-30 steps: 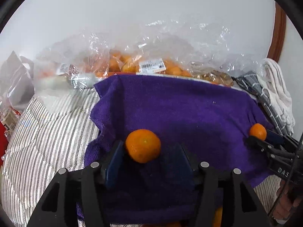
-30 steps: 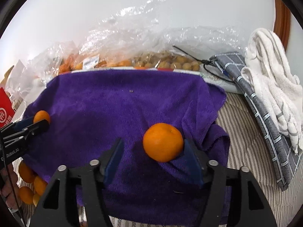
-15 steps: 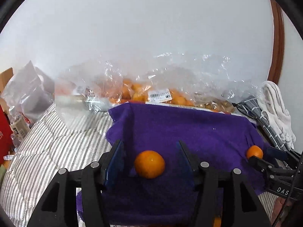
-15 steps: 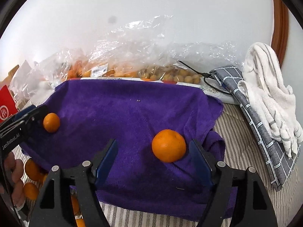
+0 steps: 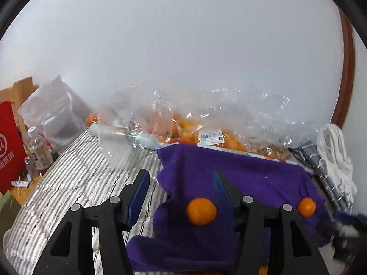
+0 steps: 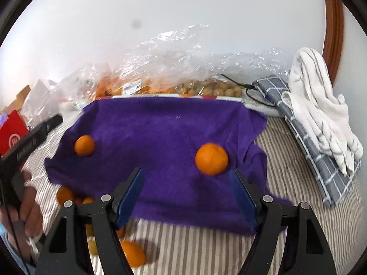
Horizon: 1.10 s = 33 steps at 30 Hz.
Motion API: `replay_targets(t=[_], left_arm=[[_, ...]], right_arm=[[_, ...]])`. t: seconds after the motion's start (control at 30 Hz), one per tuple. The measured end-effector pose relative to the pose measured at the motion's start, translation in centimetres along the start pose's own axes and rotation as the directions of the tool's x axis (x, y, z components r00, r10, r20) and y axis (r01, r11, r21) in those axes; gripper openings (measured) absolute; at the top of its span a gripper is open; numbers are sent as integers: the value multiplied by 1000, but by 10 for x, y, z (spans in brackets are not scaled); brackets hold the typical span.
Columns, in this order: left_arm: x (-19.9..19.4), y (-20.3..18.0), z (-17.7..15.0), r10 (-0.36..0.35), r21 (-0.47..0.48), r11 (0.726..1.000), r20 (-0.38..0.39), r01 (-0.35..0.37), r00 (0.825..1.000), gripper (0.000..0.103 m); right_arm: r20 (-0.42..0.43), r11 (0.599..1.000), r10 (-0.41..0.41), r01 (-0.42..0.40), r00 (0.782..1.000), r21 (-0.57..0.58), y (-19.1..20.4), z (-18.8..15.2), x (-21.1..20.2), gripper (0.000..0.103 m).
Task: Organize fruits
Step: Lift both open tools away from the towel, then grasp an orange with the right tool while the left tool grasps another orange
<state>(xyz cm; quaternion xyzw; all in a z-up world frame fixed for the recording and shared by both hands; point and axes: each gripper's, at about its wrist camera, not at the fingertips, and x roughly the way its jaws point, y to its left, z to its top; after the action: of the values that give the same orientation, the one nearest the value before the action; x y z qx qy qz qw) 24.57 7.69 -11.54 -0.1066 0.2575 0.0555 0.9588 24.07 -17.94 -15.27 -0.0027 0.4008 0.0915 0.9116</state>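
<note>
Two tangerines lie on a purple towel (image 5: 240,178) (image 6: 160,133). The left tangerine (image 5: 201,211) (image 6: 84,145) rests on the towel between the fingers of my left gripper (image 5: 181,185), which is open and empty. The right tangerine (image 6: 211,158) (image 5: 306,207) lies just beyond my right gripper (image 6: 185,183), which is open and empty and drawn back over the towel's near edge. The left gripper's body (image 6: 29,142) shows at the left of the right wrist view.
Several loose tangerines (image 6: 132,253) lie on the striped bedding (image 5: 80,178) beside the towel's near left corner. Clear plastic bags of fruit (image 5: 195,128) (image 6: 206,87) sit behind the towel. Folded grey and white cloths (image 6: 316,114) lie at right. A red box (image 5: 9,146) and bottles stand at left.
Both grippers opened, let go of their tangerines and drew back and up. The two tangerines now lie on the purple towel.
</note>
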Motion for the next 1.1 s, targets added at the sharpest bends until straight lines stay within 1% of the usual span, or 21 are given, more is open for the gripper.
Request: replay_targets(t=[0.07,0.1,0.17,0.2,0.3,0.4,0.47,0.5,0.63,0.67,0.7,0.77,0.8,0.83,0.9,0.97,1.0,1.07,1.1], left_arm=[[-4,5,1,-20,-15,1000,-34,19,999,55],[-7,7,-1,-18,-11,1000,-54,17,998,55],[-12,10,-10,33,45,999,-93,-29,995,55],[-17,12,-17,35,73,997,-104,-27,994,55],[-30,22,-36,12,87,996,-127,-1,992,55],[-46,34,-55,-44,70,996,-153,56,987,55],[-53,40,-65,-79,60,994,-162,90,984,55],[-54,41,-69,-86,60,994,-163,96,983,55],[-55,42,-78,-88,77,992,-179,104,980,55],[-55,43,-80,-100,73,991,-184,115,978,55],[-54,43,-82,-112,66,990,-196,128,974,55],[-52,42,-86,-118,69,988,-223,136,968,55],[-51,41,-86,-124,66,988,-234,143,964,55],[-51,41,-86,-132,59,987,-239,150,962,55],[-48,45,-87,-143,38,987,-250,157,958,55],[-45,48,-88,-149,13,987,-273,158,951,55],[-44,49,-89,-158,6,986,-280,166,947,52],[-45,47,-90,-171,12,983,-279,181,945,50],[-47,46,-90,-177,19,982,-274,190,945,50]], right_arm=[[-7,1000,7,-7,1000,-21,5,-8,-7,76],[-9,999,9,-9,1000,-31,7,-12,-11,76],[-12,999,18,-19,1000,-42,12,-23,-16,76],[-17,999,28,-29,999,-43,15,-28,-18,76],[-46,996,74,-76,996,-45,26,-47,-20,76],[-71,991,110,-115,991,-67,34,-61,-18,68],[-89,992,93,-100,992,-78,37,-70,-14,62],[-95,992,92,-100,991,-81,38,-73,-12,61],[-107,988,137,-143,985,-57,40,-80,-5,58],[-111,987,141,-148,984,-58,41,-80,-2,56],[-118,988,138,-146,983,-59,42,-81,2,56],[-107,988,123,-132,987,-80,46,-81,1,46],[-112,986,135,-144,985,-85,47,-80,2,46],[-107,987,127,-137,986,-90,47,-81,2,43],[-112,987,111,-123,988,-108,49,-81,3,33],[-121,987,110,-123,987,-102,47,-79,1,32],[-112,988,111,-122,987,-93,43,-78,-1,32],[-82,992,88,-95,993,-79,33,-77,-6,32],[-68,995,62,-67,996,-74,28,-77,-8,32]])
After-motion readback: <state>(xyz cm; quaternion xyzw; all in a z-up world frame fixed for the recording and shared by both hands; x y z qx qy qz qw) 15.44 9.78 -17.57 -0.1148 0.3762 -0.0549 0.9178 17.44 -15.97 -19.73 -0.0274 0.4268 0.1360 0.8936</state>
